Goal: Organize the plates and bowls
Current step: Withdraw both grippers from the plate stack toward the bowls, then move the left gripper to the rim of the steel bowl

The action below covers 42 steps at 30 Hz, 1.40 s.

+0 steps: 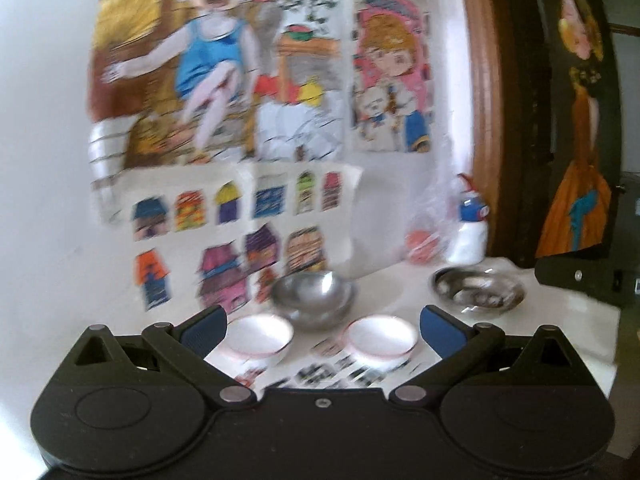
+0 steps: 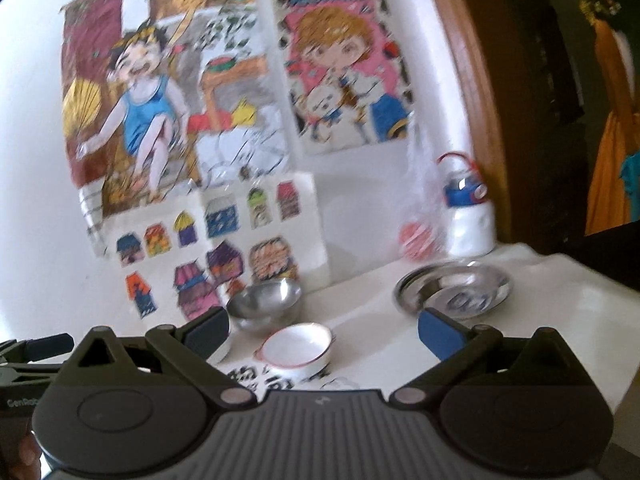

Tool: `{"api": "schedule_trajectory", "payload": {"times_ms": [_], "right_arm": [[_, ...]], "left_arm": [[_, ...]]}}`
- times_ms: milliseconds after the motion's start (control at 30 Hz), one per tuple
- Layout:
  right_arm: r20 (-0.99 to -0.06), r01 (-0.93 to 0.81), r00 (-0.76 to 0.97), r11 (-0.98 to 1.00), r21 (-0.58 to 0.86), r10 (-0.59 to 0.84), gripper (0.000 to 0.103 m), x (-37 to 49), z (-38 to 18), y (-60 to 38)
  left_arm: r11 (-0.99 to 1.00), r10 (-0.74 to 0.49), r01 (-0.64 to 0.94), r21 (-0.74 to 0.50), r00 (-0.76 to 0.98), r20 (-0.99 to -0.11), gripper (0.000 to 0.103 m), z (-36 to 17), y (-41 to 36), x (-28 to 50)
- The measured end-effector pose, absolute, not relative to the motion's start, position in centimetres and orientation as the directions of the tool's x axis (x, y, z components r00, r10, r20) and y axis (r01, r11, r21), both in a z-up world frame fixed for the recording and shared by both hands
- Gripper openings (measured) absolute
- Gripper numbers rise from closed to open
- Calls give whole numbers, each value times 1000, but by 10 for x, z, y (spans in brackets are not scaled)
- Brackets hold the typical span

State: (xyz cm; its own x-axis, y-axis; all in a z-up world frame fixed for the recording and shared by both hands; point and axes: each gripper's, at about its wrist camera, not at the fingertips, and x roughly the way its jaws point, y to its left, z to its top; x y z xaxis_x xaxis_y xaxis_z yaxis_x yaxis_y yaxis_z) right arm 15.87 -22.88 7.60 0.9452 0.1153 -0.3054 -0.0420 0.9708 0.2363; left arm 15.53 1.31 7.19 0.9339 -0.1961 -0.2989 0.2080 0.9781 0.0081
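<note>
Two small white bowls with thin red rims sit on the white table: one point(image 1: 259, 338) on the left, one point(image 1: 382, 339) on the right. A steel bowl point(image 1: 314, 295) stands behind them and a steel plate point(image 1: 478, 289) lies at the back right. My left gripper point(image 1: 322, 326) is open and empty, held above the table short of the white bowls. In the right wrist view, my right gripper point(image 2: 322, 330) is open and empty, with a white bowl point(image 2: 297, 346) between its fingers' line of sight, the steel bowl point(image 2: 264, 303) behind and the steel plate point(image 2: 454, 286) to the right.
A white bottle with a blue and red cap point(image 1: 470, 224) and a red-patterned ball in a clear bag point(image 1: 422, 246) stand at the back against the wall. Coloured drawings point(image 1: 224, 80) cover the wall. A dark wooden door frame point(image 1: 504, 120) is on the right. Printed paper point(image 1: 340, 372) lies under the bowls.
</note>
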Motion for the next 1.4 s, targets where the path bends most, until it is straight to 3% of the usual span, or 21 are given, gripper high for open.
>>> {"api": "schedule_trajectory", "payload": {"times_ms": [467,1100,1400], "right_arm": [[-419,-107,892,979,175,172,103,229,47,-181],[-527,-50,830,966,253,181,103,364,28,-209],[-551,-46,810,959,278,199,103,401,19,-223]], "left_arm": [[996,-80,62,-57,908,-412,102,27,94,190],[968,-246,178,-176,808,-535,102,27,71,372],[958,-282,183,-221,741,-610,102,17,53,421]]}}
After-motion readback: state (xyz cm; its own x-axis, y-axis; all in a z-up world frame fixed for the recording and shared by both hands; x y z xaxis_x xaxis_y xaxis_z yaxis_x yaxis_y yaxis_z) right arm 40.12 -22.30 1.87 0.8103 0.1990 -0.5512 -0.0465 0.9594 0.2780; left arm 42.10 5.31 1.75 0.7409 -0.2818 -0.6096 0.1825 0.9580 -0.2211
